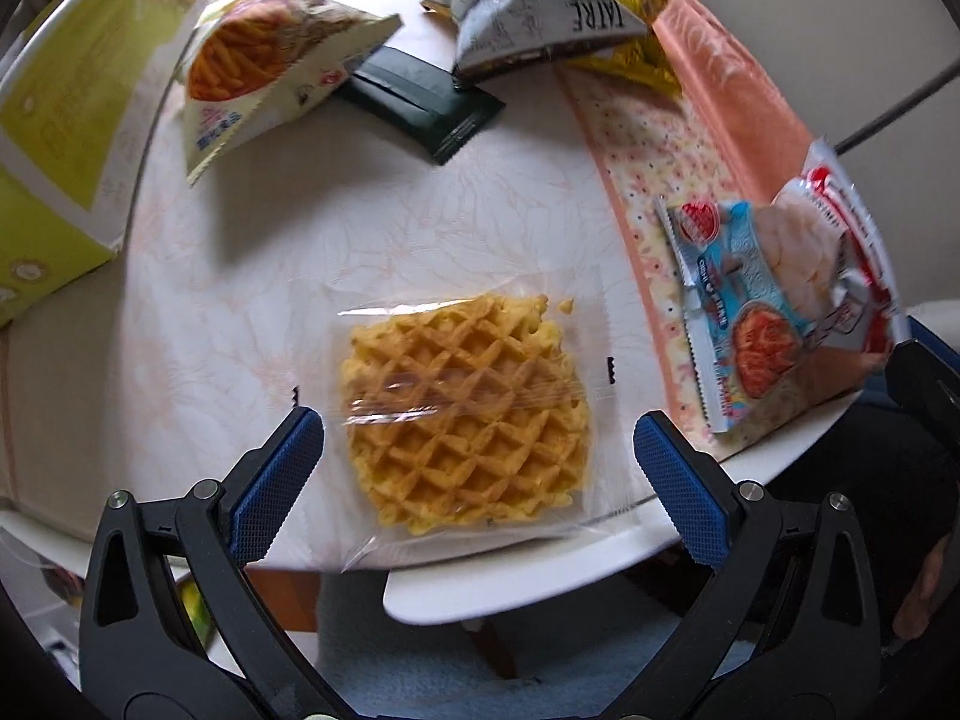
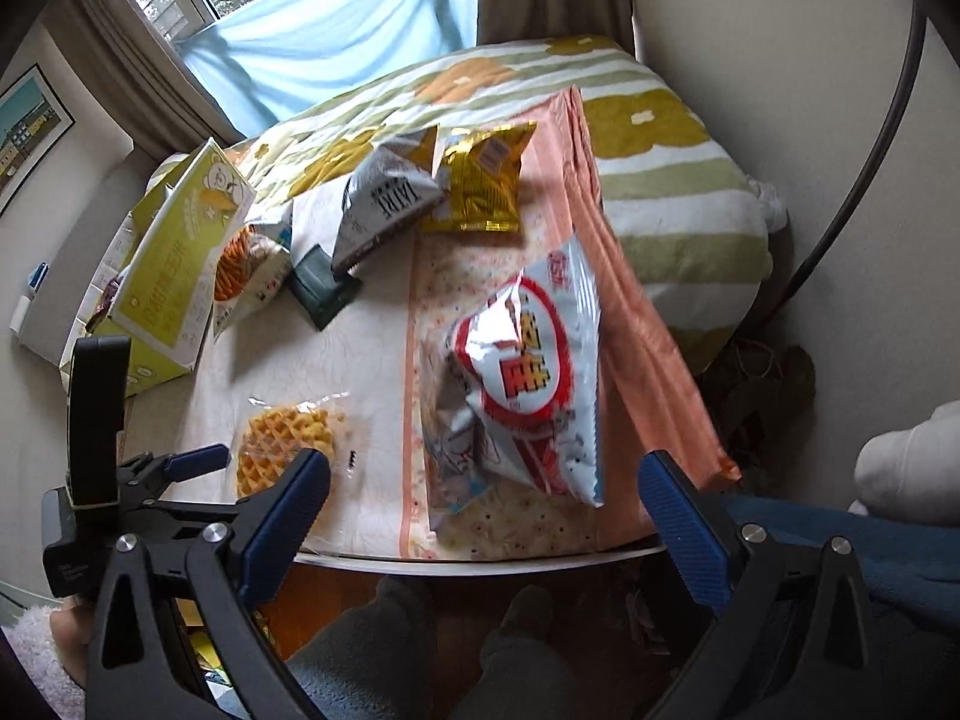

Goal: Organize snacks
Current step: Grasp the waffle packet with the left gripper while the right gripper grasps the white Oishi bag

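Left gripper [image 1: 474, 450]: blue-padded jaws spread wide, empty, flanking clear-wrapped golden waffle [image 1: 465, 414] at round white table's [image 1: 510, 594] 6 o'clock edge. Right gripper [image 2: 483, 504]: likewise wide, empty, over red-and-white snack bag [image 2: 528, 384]. Grey-and-white pouch [image 1: 528, 6], 12 o'clock, reads "TATRE".

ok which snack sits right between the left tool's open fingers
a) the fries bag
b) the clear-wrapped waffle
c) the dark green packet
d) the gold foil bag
b: in the left wrist view the left tool is open, and the clear-wrapped waffle lies flat on the table between its blue pads, while the other snacks sit farther back.
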`<state>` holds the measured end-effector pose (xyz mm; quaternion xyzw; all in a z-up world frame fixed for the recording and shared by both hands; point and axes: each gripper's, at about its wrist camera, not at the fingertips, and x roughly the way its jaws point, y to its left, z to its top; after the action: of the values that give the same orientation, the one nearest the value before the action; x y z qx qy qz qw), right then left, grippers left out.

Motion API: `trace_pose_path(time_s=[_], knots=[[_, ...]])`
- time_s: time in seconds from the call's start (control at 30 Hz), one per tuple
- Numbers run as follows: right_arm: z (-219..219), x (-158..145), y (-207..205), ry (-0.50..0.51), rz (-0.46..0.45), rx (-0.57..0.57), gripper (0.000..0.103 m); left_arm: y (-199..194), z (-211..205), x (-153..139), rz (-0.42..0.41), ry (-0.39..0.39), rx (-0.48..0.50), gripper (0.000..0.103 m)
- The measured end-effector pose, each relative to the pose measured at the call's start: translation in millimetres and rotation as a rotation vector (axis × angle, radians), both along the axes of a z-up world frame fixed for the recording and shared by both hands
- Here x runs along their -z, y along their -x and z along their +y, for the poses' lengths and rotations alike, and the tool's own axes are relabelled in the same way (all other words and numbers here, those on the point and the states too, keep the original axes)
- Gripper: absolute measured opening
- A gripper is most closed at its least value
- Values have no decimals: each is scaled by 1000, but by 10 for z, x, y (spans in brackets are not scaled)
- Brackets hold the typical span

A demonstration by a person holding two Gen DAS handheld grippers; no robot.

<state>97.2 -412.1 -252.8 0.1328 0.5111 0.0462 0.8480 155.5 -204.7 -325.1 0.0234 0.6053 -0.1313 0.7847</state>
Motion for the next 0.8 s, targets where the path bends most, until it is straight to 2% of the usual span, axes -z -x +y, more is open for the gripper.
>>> trace_pose_path(time_s=[0.37, 0.43, 0.67, 0.8], knots=[[-7, 203, -83, -36, 24, 16, 102, -111, -164, 236, -15, -84, 35, 103], [-5, 228, -102, -45, 21, 24, 102, -131, -186, 300, -1, -78, 44, 103], [9, 335, -208, -70, 26, 50, 102, -118, -280, 366, -32, -94, 66, 103], [28, 378, -249, -44, 25, 69, 102, -51, -277, 344, -46, -93, 89, 97]])
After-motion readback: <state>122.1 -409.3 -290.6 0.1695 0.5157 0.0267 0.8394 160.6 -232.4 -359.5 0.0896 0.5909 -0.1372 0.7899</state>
